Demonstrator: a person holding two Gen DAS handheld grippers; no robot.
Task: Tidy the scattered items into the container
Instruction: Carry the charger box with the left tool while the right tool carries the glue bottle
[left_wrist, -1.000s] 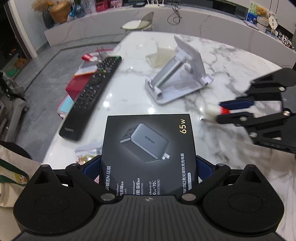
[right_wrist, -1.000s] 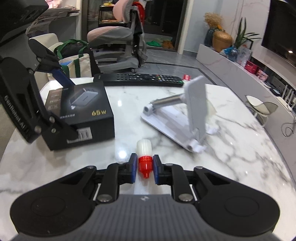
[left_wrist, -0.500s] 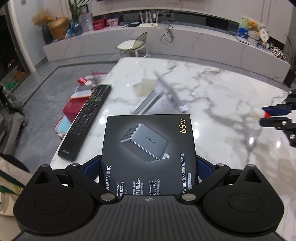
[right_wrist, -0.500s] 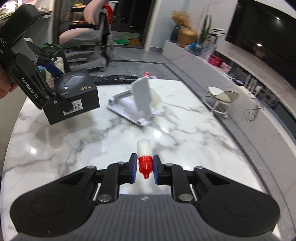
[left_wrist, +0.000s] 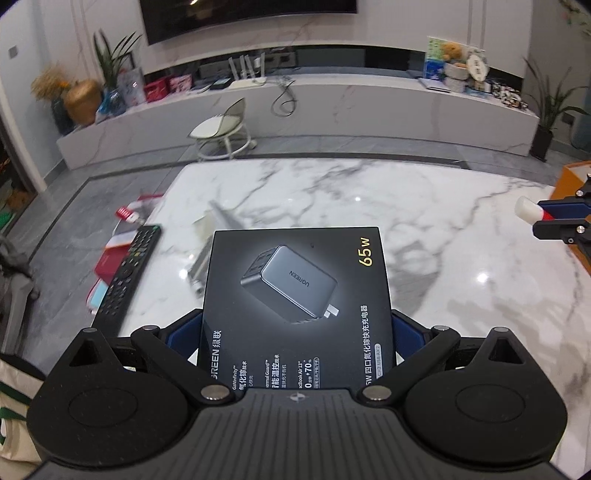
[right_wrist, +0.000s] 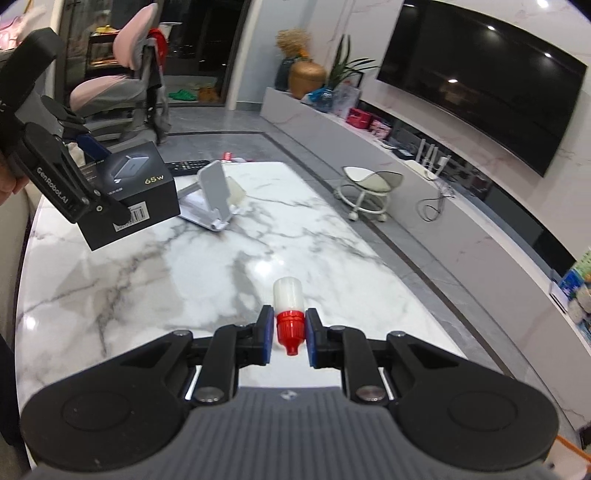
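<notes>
My left gripper (left_wrist: 295, 332) is shut on a black charger box (left_wrist: 295, 291), its blue pads pressing the box's two sides, and holds it in the air over the marble table (left_wrist: 424, 229). The right wrist view shows that box (right_wrist: 136, 192) lifted at the upper left. My right gripper (right_wrist: 290, 332) is shut on a small white bottle (right_wrist: 288, 295) by its red cap, above the table. In the left wrist view the bottle (left_wrist: 526, 208) and right gripper (left_wrist: 554, 221) sit at the far right, beside the edge of an orange container (left_wrist: 572, 177).
A white folding phone stand (right_wrist: 214, 192) and a black remote (left_wrist: 125, 273) lie at the table's far end, with red packets (left_wrist: 114, 258) near the remote. A white stool (left_wrist: 221, 129) stands on the floor beyond the table.
Both grippers have risen and travelled away from the phone stand and remote, each keeping its load. The orange container edge has come into the left wrist view.
</notes>
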